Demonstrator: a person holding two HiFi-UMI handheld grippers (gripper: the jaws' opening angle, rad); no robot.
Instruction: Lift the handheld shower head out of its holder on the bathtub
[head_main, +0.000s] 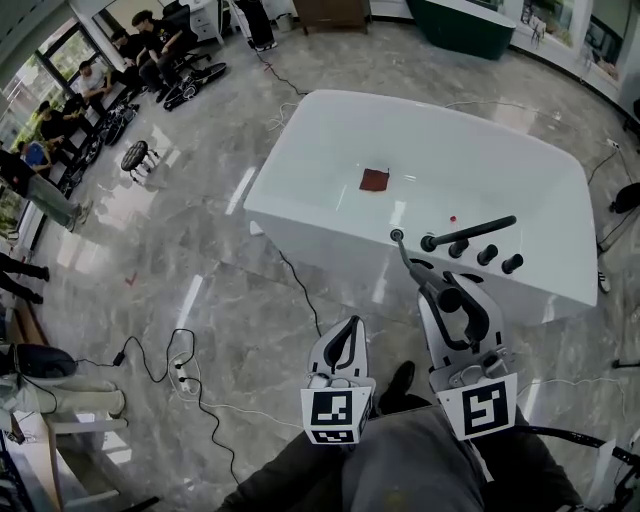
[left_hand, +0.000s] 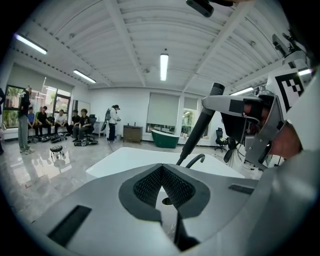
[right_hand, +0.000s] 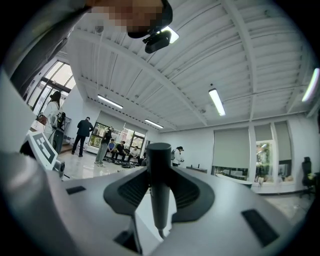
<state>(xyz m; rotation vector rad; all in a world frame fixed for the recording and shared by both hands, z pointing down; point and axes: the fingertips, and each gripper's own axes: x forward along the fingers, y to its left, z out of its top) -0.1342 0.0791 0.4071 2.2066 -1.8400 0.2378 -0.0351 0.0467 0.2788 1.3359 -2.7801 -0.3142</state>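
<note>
the right claw (right_hand: 160, 175) is clenched on the shower head (left_hand: 199, 127), a slim dark wand that stands upright between its pads, gripped on the upper part of the stem with the top end poking out just above. in the head view this sits low and right of centre, just in front of the near edge of the tub (head_main: 330, 240). a thin hose (head_main: 405, 262) runs from the wand's lower end back to the tub rim, beside the row of dark knobs (head_main: 487, 255). to my eye the wand is already clear of its holder, though the holder itself is too small to make out.

the left claw (left_hand: 162, 170) is closed with nothing in it, hanging lower left of the other one, well apart from the tub.

the wand looks stiff and fairly light, but smooth and round, so it could twist or slide in the pads. the plain straight stem is the sensible place to hold it, as now. the hose is the thing to watch: it is flexible, it will drag and tug back as the wand moves away, so pull gently and along its run.
</note>
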